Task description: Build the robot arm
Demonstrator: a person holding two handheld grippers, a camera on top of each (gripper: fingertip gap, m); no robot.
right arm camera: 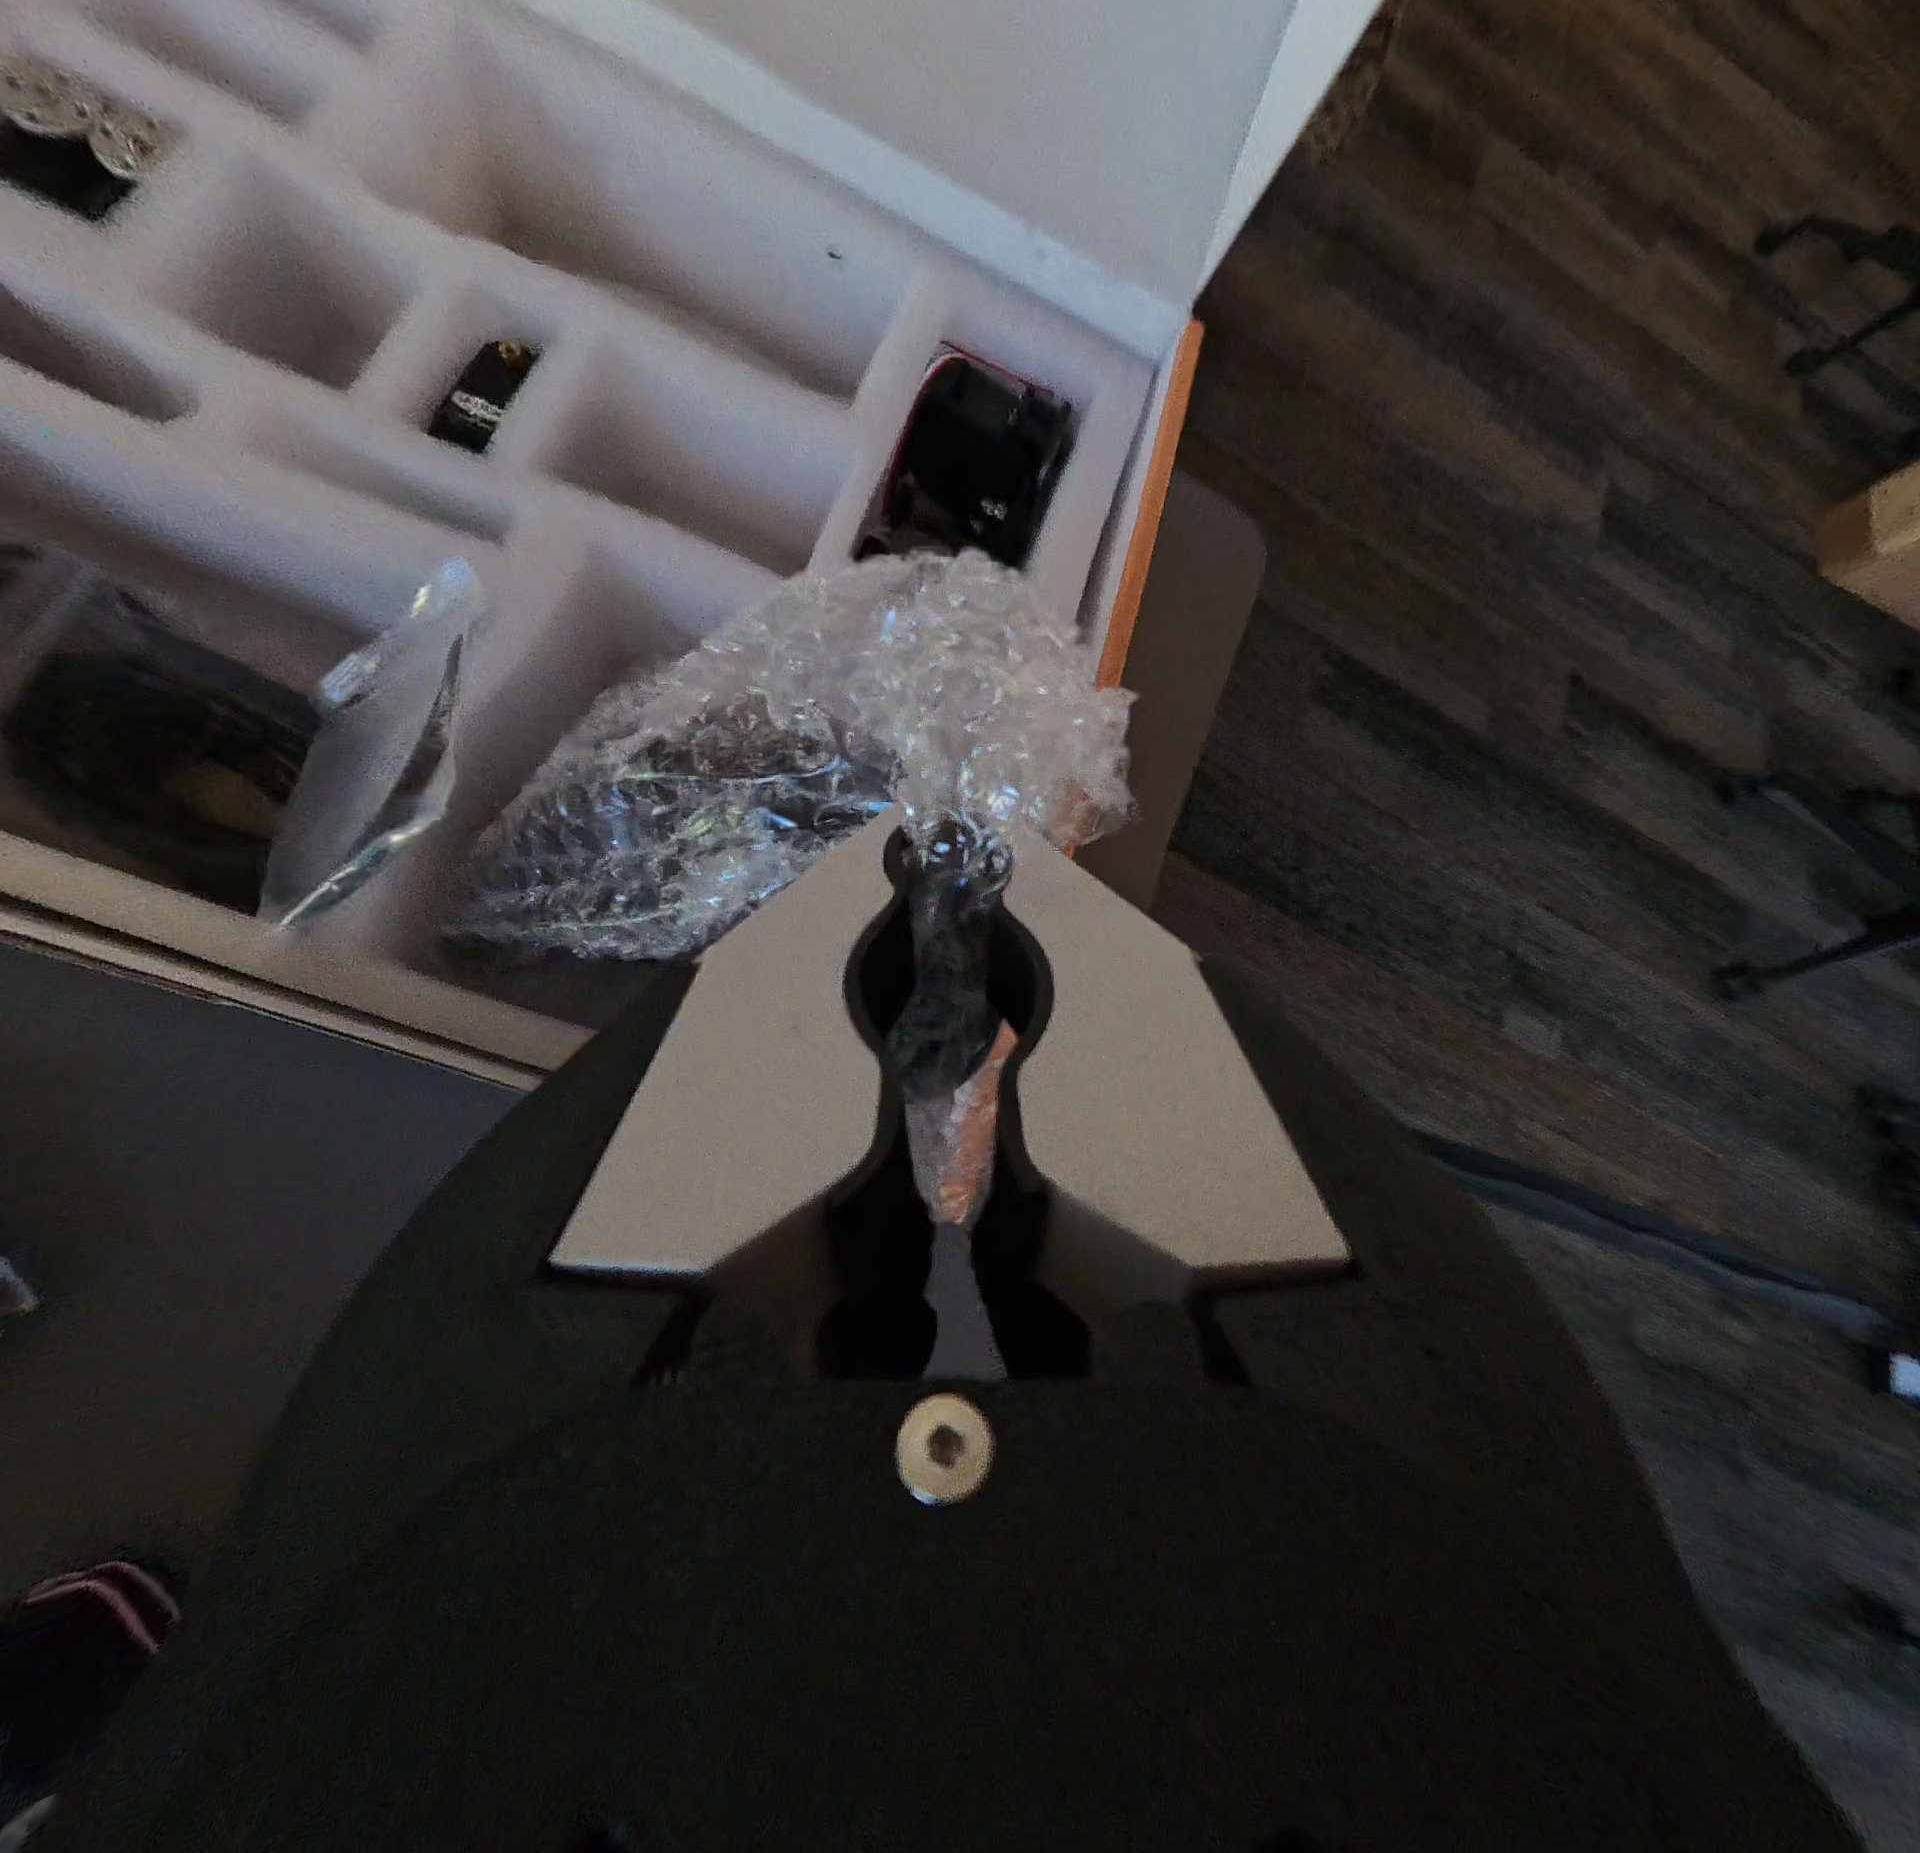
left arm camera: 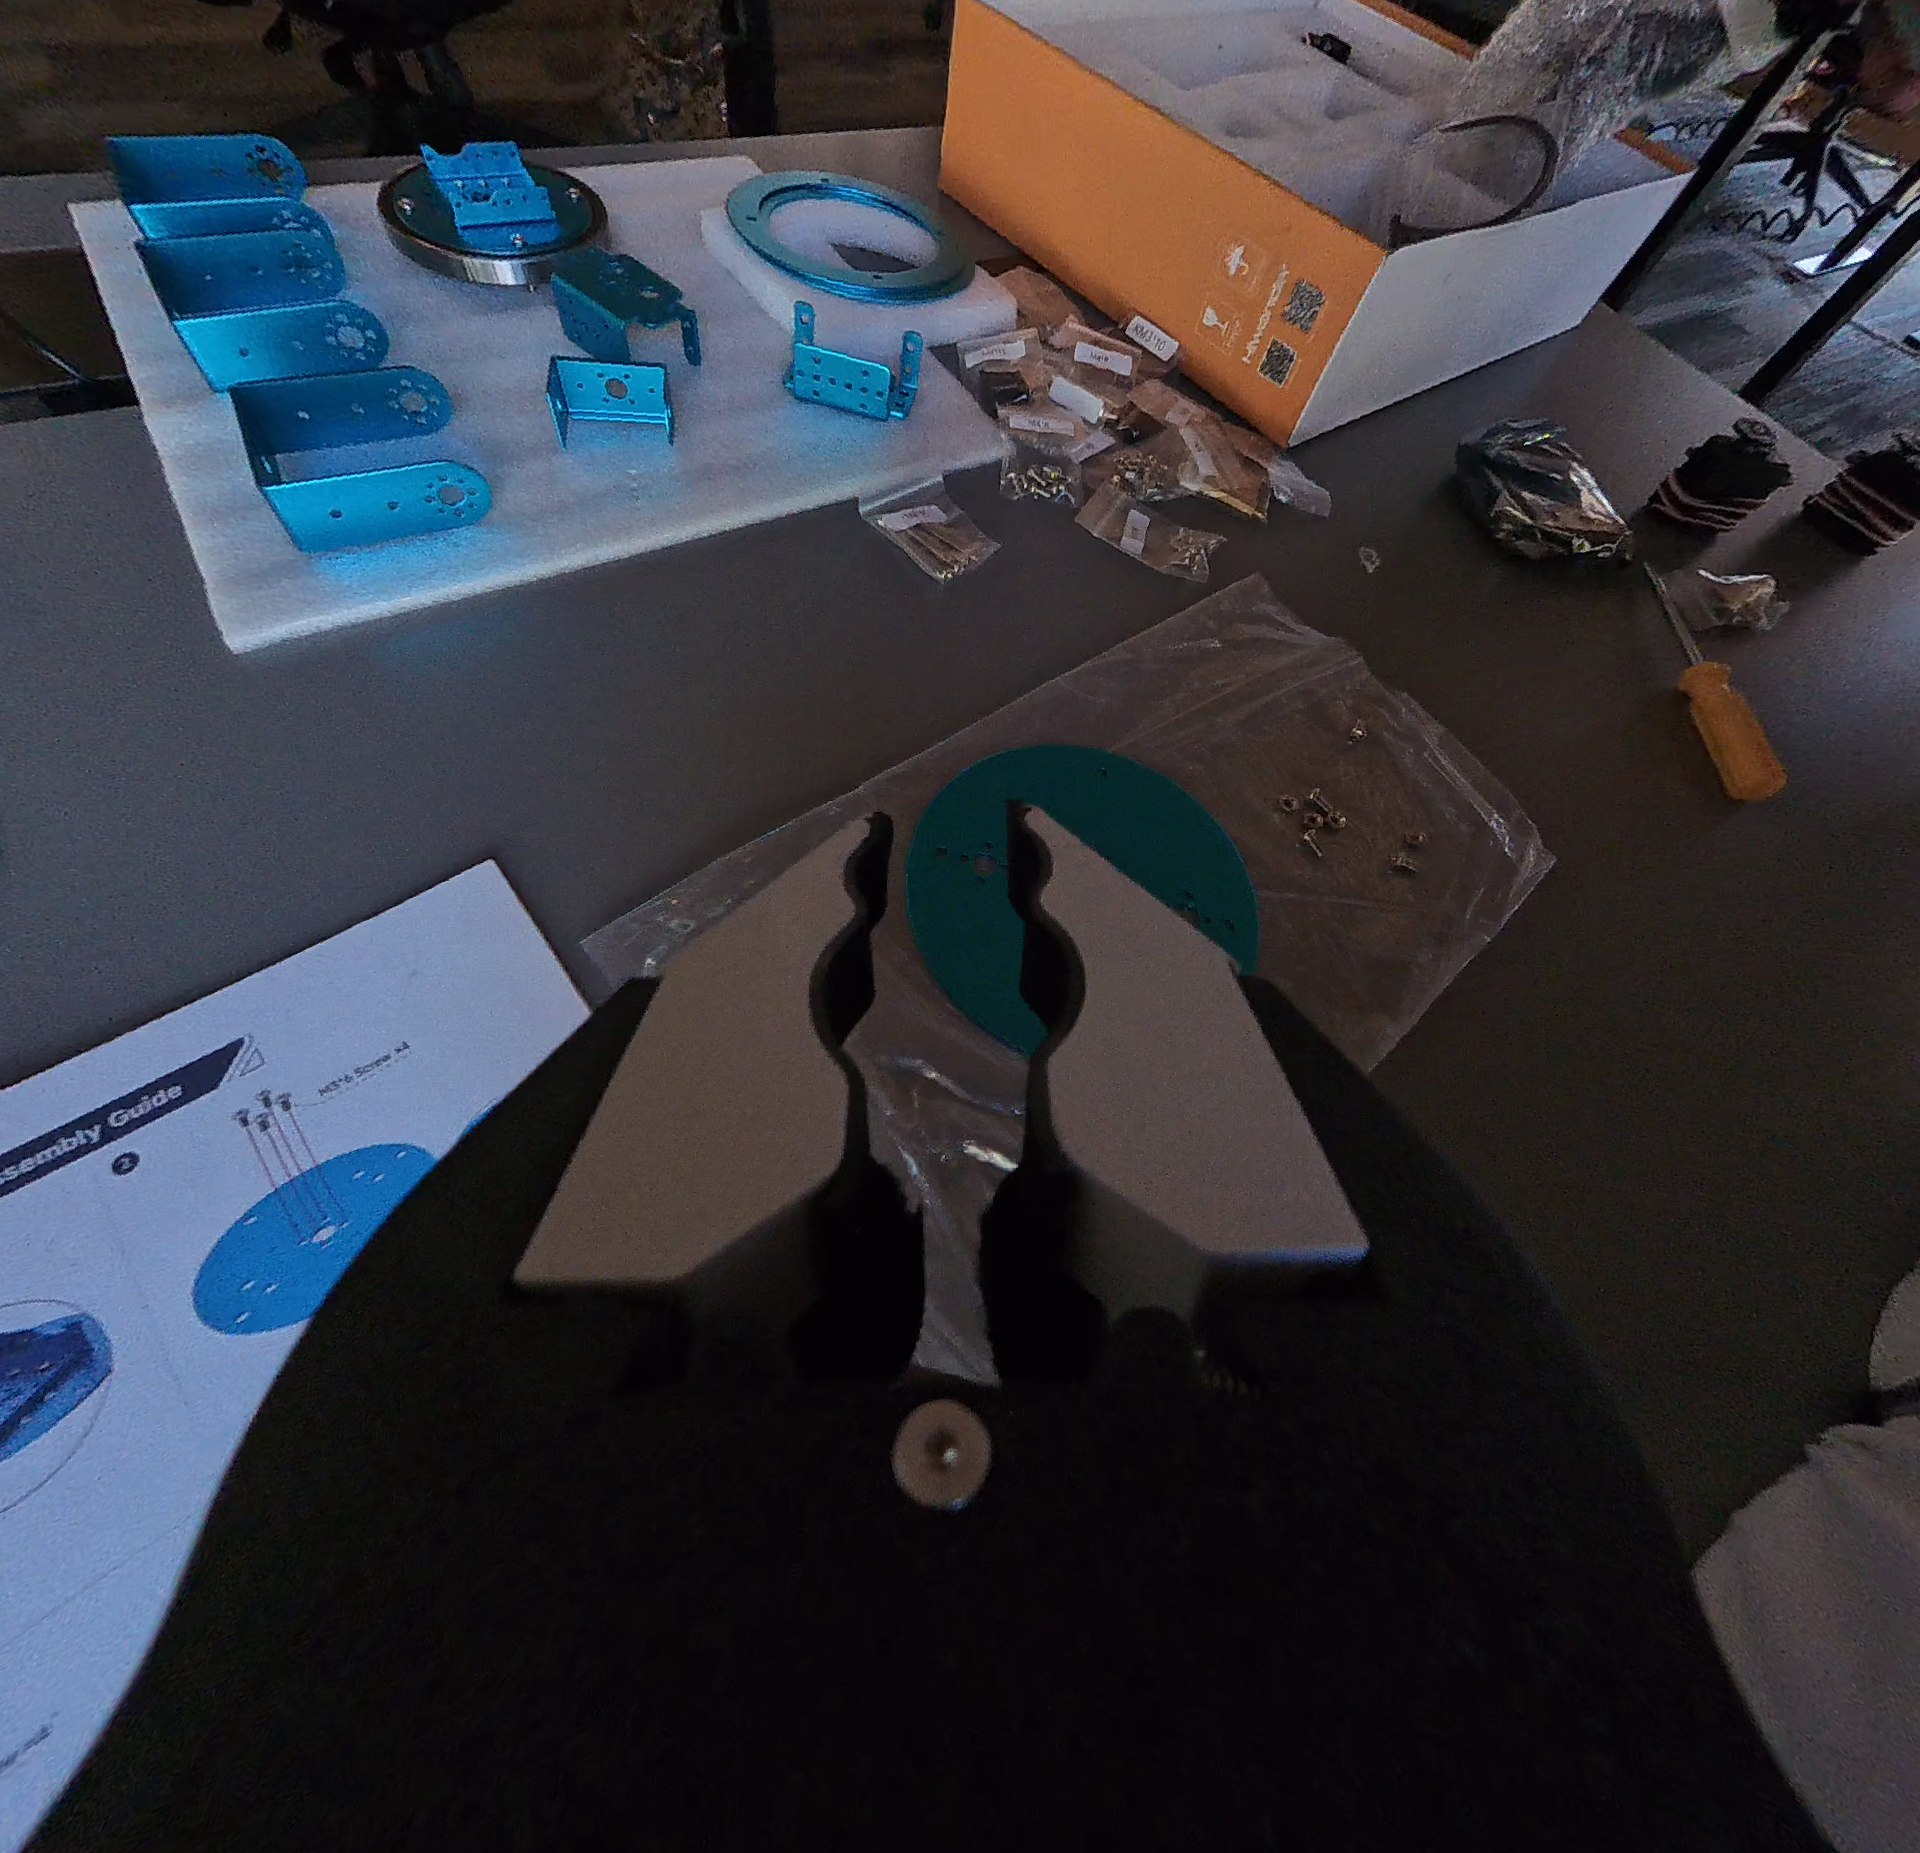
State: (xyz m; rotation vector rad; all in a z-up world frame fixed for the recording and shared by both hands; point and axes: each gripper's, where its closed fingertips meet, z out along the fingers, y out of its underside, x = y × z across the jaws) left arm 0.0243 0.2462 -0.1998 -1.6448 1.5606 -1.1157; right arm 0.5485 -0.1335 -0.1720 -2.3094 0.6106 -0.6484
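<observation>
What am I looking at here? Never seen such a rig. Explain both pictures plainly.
No robot: a person holds a two-finger tool in each hand, each with a camera looking along its fingers.

Left view: the left tool is open, just above a teal disc lying on a clear plastic bag on the grey table. Around it lie loose screws, a screwdriver, blue brackets on white foam, a printed sheet and an orange box.

Right view: the right tool is shut on a bubble-wrapped bundle, held over the box's foam compartments.
</observation>
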